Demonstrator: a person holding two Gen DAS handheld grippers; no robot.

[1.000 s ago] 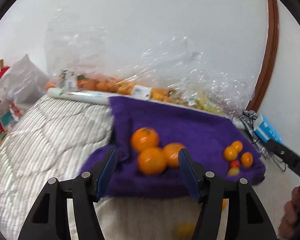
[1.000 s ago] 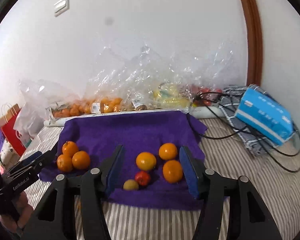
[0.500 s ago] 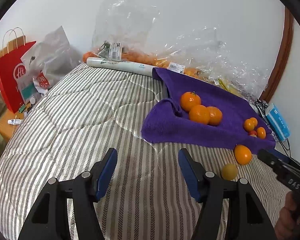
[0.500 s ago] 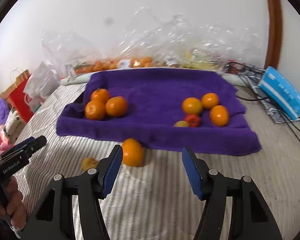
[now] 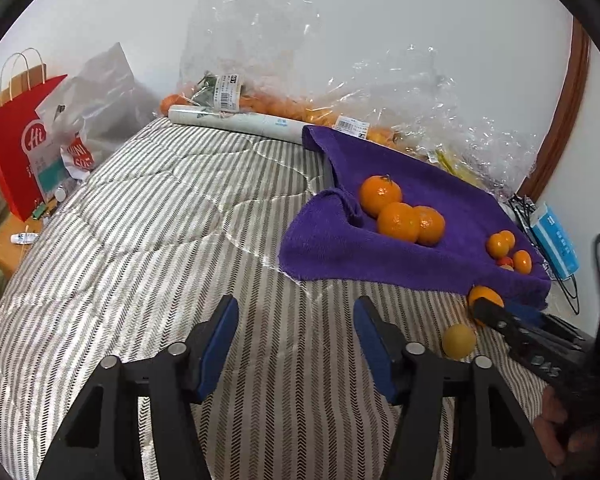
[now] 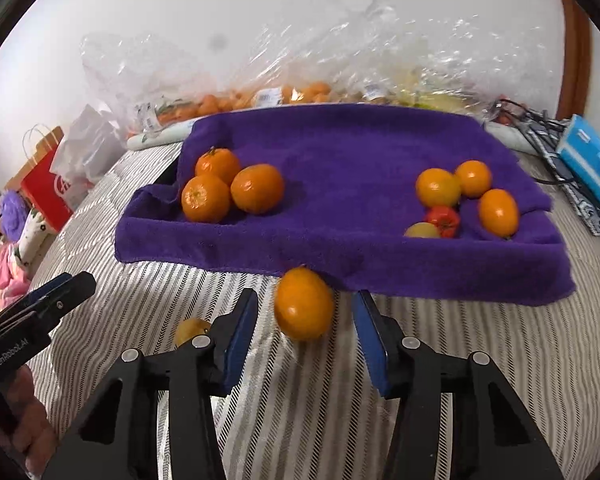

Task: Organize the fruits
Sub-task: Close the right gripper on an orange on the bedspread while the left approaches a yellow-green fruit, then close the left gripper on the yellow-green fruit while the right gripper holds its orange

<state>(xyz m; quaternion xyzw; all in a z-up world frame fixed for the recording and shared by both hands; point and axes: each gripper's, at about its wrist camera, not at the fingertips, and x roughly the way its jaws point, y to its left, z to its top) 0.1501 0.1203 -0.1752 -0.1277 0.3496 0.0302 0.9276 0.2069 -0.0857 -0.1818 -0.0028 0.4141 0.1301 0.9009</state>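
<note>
currently the right gripper [image 6: 305, 334] is held wide apart just above the striped bed [image 6: 340, 420], with a loose orange fruit [image 6: 303, 307] lying between its blue pads [image 6: 242, 340]; neither pad is seen touching it. the fruit rests on the bed right at the near edge of the purple towel [image 6: 348, 168]. a small yellow fruit [image 6: 191, 330] lies on the bed just beside the gripper's left finger, partly hidden behind it.

on the towel, three oranges [image 6: 228, 190] are bunched together near its left edge, touching one another. near the right edge a second cluster is seen: three small orange fruits [image 6: 466, 190], a red tomato [image 6: 443, 220] and a yellowish fruit [image 6: 421, 231] at the near side, partly sunk behind a fold.

the left gripper [image 5: 296, 344] is also spread, nothing between its pads, over bare bed well to the left of the towel. in its view the yellow fruit [image 5: 458, 341] sits on the bed by the right gripper's tip, and the orange fruit [image 5: 485, 297] is partly covered by that tip.

clear plastic bags [image 6: 300, 60] of fruit are piled along the wall at the far edge of the bed, with a white roll [image 5: 236, 122] in front of them. a red paper bag [image 5: 16, 148] stands off the left edge, and a blue box [image 6: 592, 160] with cables lies at the right edge.
</note>
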